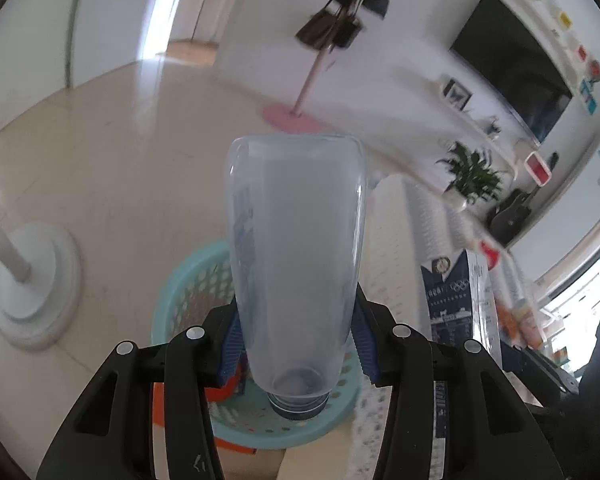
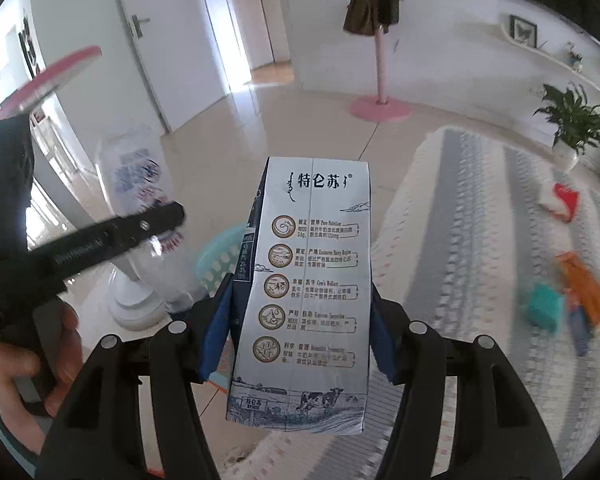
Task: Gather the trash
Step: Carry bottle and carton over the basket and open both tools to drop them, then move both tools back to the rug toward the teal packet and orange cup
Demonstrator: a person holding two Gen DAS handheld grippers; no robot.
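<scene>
My left gripper (image 1: pixel 298 344) is shut on a clear plastic bottle (image 1: pixel 296 248), held cap end down above a teal perforated basket (image 1: pixel 188 292) on the floor. My right gripper (image 2: pixel 300 328) is shut on a white and blue milk carton (image 2: pixel 312 280), held upright over the table edge. In the right wrist view the left gripper (image 2: pixel 112 236) and its bottle (image 2: pixel 140 188) show at the left, blurred, with the basket (image 2: pixel 220 256) behind the carton. The carton also shows at the right of the left wrist view (image 1: pixel 456 292).
A table with a grey and white knitted cloth (image 2: pixel 480 240) holds a red and white wrapper (image 2: pixel 560 200), a teal packet (image 2: pixel 544 308) and an orange packet (image 2: pixel 584 288). A white fan base (image 1: pixel 32 280), a pink coat stand (image 2: pixel 380 108) and a potted plant (image 2: pixel 572 124) stand around.
</scene>
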